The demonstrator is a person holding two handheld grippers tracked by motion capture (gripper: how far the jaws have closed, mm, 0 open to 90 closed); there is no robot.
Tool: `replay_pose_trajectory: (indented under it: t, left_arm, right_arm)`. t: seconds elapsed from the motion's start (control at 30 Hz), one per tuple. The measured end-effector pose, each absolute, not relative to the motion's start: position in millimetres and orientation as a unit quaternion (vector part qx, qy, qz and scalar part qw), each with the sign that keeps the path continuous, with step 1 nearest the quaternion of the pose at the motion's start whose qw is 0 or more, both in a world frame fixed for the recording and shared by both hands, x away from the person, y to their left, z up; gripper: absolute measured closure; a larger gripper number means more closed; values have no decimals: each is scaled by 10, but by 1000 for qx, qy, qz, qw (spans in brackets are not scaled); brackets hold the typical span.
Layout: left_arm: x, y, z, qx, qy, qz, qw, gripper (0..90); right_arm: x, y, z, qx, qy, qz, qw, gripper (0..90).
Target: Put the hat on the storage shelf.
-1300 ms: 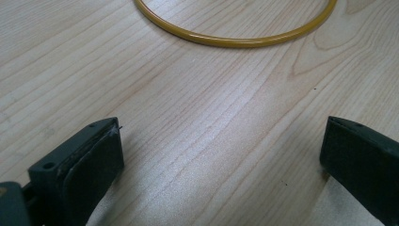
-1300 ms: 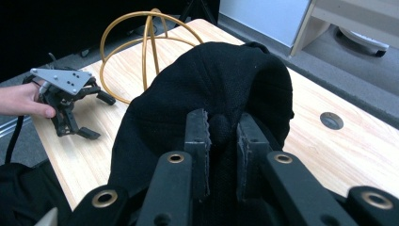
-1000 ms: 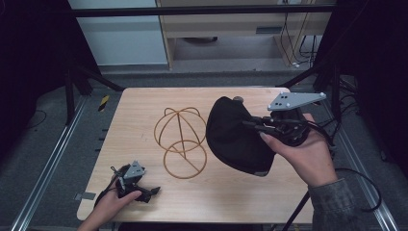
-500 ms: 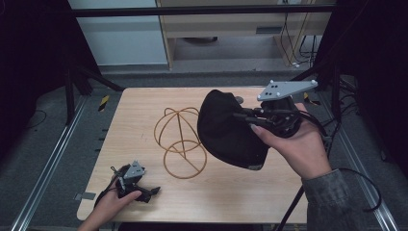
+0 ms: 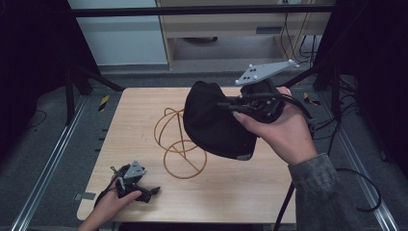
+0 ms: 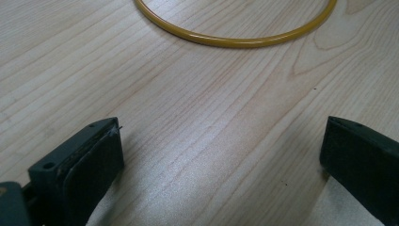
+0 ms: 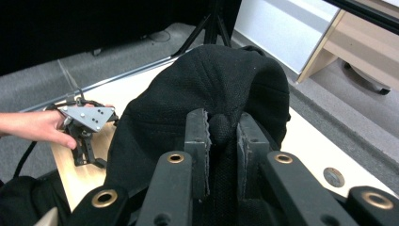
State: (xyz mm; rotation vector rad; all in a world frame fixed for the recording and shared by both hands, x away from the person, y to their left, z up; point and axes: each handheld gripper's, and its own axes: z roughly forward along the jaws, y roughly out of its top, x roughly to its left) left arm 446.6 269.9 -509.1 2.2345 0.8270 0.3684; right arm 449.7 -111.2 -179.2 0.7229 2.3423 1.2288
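The right tool is black, topped by a grey three-cornered plate with small screw holes, and trails a black cable. Brass-ringed holes dot its arms. The left tool looks alike. The right arm wears a grey-green sleeve.

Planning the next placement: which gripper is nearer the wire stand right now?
Right. The right gripper, shut on the black cap, is raised beside the wire stand, the cap overlapping it in the high view. The left gripper rests on the table, jaws open, short of the stand's base ring.
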Motion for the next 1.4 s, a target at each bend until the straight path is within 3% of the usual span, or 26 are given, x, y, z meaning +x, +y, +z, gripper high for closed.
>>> replay_pose_trajectory:
  t: [0.77, 1.4]
  left_arm:
    - [4466, 2698, -5091, 866, 320, 143, 357, 0]
    - [4466, 2698, -5091, 866, 320, 142, 357, 0]
  right_arm:
    - [4931, -376, -1552, 232, 870, 398, 175, 779]
    - [5194, -5, -1802, 228, 890, 367, 147, 776]
